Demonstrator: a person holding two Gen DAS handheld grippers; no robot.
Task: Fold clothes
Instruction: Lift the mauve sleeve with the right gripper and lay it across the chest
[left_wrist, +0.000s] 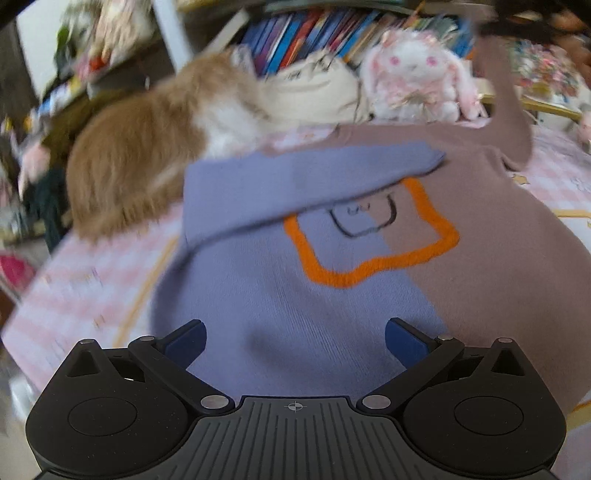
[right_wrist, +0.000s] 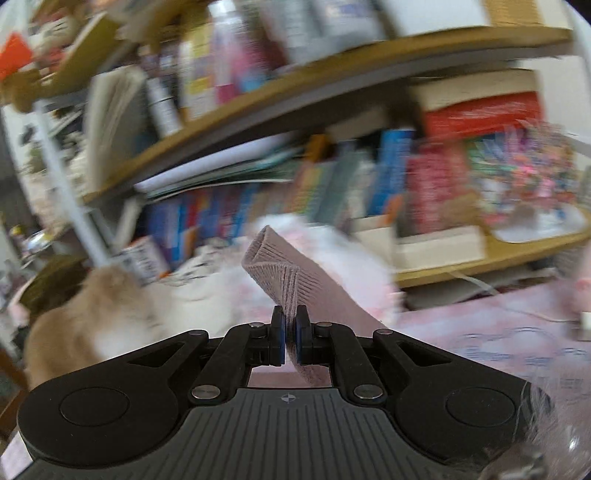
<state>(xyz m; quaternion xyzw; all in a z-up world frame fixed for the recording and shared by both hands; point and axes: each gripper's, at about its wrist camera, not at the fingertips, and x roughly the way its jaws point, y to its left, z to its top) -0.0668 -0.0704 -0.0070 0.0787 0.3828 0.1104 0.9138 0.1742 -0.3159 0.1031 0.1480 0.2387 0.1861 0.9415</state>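
nearest the lens in the left wrist view, the left gripper (left_wrist: 295, 341) is seen spread wide with nothing between its blue pads, low in the frame over the blue half of the sweater (left_wrist: 332, 258), which is laid flat on the pink checked bedspread (left_wrist: 85, 280) across the middle of the frame. the blue sleeve (left_wrist: 295, 181) is already folded across the chest, above the orange square. in the right wrist view the right gripper (right_wrist: 290, 338) is clenched on the ribbed cuff of the brown sleeve (right_wrist: 284, 269), which is raised at the centre of the frame; in the left view the same sleeve is seen lifted at the upper right. the sleeve should be carried inward across the chest and laid on the blue one, kept taut so no crease is trapped, and let go only once it lies flat. the body could be steadied by the free gripper. care is needed near the cat (left_wrist: 147, 147) at the upper left, touching the sweater's edge; a paw or a shove could likely drag the fold.
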